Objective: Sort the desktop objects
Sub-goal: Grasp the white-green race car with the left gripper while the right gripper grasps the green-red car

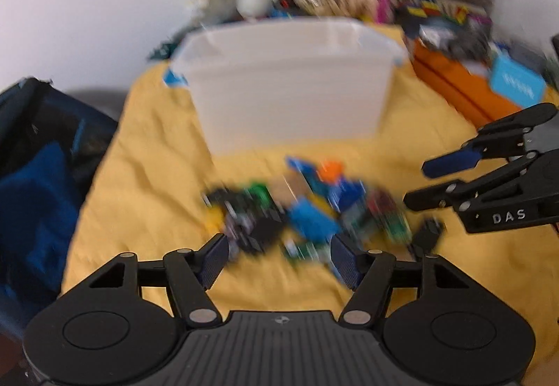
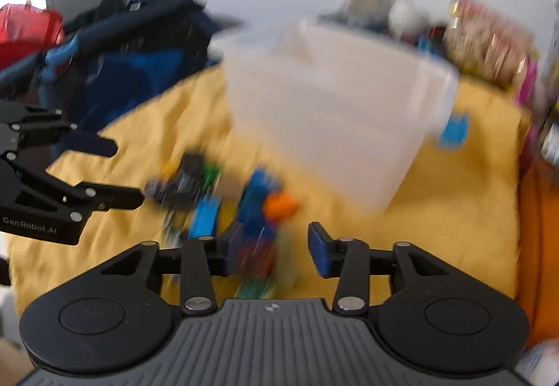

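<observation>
Looking from my left side, my left gripper [image 1: 277, 255] is spread wide and holds nothing. The pile of small toys [image 1: 300, 211] sits at twelve o'clock, near the clear bin [image 1: 286, 82] behind it. My right gripper [image 2: 276, 248] gapes too, empty. I think I pick next; one piece needs a careful pinch.

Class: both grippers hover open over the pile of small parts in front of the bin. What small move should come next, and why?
Probably lower the left gripper onto the pile and close on one piece. Both grippers are open and empty, the right gripper too, and the bin stands just behind. The blur hides which piece is easiest.
</observation>
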Action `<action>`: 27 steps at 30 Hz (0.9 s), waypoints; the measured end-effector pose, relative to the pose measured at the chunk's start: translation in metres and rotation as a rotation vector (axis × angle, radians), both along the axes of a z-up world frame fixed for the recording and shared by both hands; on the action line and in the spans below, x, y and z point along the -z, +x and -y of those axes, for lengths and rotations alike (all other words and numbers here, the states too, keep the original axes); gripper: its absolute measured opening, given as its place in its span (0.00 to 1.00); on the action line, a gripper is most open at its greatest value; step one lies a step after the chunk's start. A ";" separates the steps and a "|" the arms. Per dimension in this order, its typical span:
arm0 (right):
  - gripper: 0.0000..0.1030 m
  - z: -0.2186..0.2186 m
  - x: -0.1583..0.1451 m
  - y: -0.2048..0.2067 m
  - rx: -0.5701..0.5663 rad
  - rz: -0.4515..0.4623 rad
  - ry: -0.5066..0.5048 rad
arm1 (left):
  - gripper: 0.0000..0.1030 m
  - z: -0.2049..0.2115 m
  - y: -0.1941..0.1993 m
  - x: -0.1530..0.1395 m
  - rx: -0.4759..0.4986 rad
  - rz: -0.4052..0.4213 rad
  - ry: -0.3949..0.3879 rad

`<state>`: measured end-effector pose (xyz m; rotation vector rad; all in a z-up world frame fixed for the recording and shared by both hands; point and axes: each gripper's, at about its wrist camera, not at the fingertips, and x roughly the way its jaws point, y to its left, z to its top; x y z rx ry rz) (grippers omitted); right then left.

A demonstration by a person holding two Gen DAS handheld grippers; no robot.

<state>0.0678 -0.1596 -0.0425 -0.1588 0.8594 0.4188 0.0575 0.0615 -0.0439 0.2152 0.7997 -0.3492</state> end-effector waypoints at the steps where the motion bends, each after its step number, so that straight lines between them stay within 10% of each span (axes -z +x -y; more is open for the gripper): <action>1: 0.43 0.001 0.008 -0.006 0.002 -0.041 0.015 | 0.66 0.002 -0.005 0.006 0.013 -0.015 0.014; 9: 0.44 0.002 0.014 -0.020 0.006 -0.043 0.007 | 0.66 0.035 -0.029 0.026 0.164 0.118 0.291; 15: 0.45 0.001 0.013 -0.016 0.026 -0.020 -0.039 | 0.65 0.041 -0.010 0.029 0.360 0.140 0.353; 27: 0.51 -0.009 0.020 -0.025 0.041 -0.059 -0.032 | 0.30 0.039 0.027 0.050 0.787 0.053 0.503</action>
